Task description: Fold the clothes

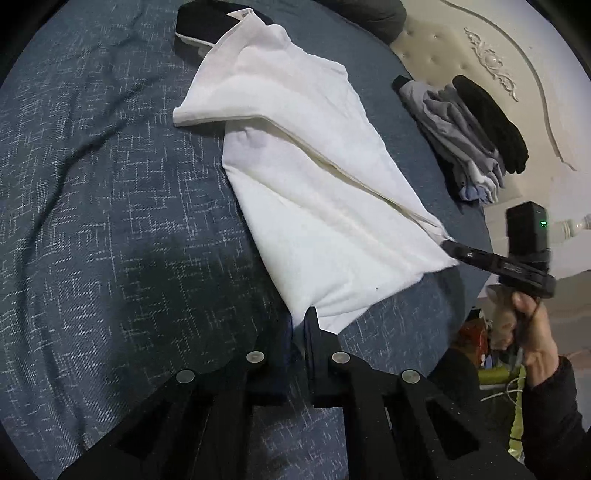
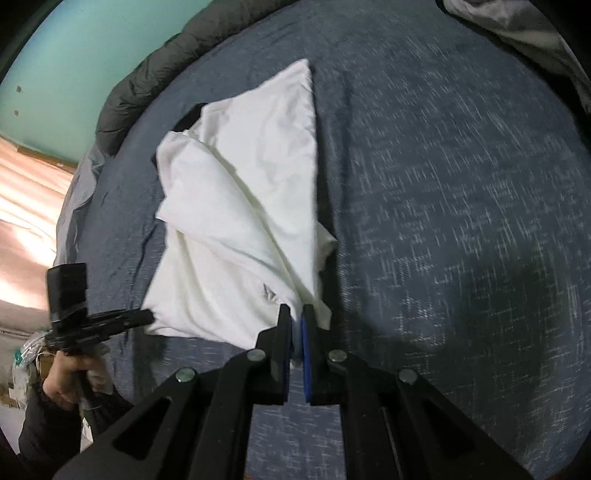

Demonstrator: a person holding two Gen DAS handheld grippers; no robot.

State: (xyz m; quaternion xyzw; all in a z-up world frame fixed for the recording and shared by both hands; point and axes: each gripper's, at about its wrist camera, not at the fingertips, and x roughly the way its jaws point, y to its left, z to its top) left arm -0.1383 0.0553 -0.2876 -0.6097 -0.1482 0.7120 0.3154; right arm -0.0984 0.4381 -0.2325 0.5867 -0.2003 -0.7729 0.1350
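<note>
A white garment [image 1: 310, 173] lies partly folded on the blue bedspread [image 1: 92, 203], stretched between both grippers. My left gripper [image 1: 298, 325] is shut on its near corner. In the left wrist view my right gripper [image 1: 448, 245] pinches the other hem corner at the right, held by a hand [image 1: 532, 332]. From the right wrist, the white garment [image 2: 236, 221] runs away from my right gripper [image 2: 295, 321], which is shut on its corner. The left gripper [image 2: 146, 316] grips the hem at the left, a hand [image 2: 66, 380] under it.
A stack of folded grey and black clothes [image 1: 472, 136] sits near the cream headboard [image 1: 509, 55]. A black item [image 1: 207, 26] lies under the garment's far end. A dark grey quilt [image 2: 147, 81] lines the far bed edge. Open bedspread [image 2: 461, 203] lies to the right.
</note>
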